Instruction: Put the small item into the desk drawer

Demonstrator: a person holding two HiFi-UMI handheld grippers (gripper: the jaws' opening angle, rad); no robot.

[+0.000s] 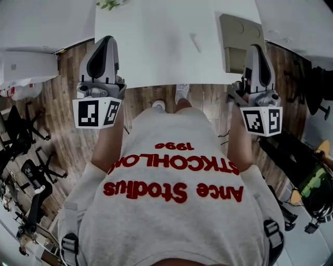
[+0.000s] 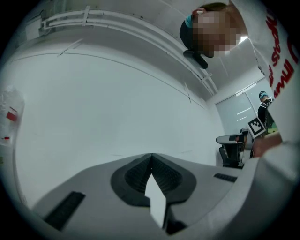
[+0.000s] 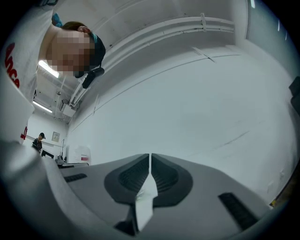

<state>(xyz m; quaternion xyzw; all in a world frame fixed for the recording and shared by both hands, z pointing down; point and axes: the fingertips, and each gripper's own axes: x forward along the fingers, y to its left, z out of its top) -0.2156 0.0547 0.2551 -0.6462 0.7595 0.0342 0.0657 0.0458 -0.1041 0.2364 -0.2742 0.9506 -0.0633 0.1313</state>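
Note:
In the head view a white desk [image 1: 156,41] lies ahead of me, with a small pale elongated item [image 1: 196,42] on it right of the middle. A grey-beige box-like part [image 1: 240,39] sits at the desk's right edge; I cannot tell whether it is the drawer. My left gripper [image 1: 106,42] hovers over the desk's near left edge, and my right gripper [image 1: 254,50] is beside the grey-beige part. Both are empty, their jaws meeting in a thin line in the left gripper view [image 2: 151,157] and the right gripper view [image 3: 150,155]. Both of these views face a bare white wall.
Wooden floor [image 1: 67,104] surrounds the desk. Black office chairs [image 1: 23,150] stand at the left and dark gear [image 1: 312,88] at the right. A white cabinet [image 1: 26,67] is at the far left and a plant [image 1: 109,4] at the desk's far edge. My shoes [image 1: 181,91] are under the desk edge.

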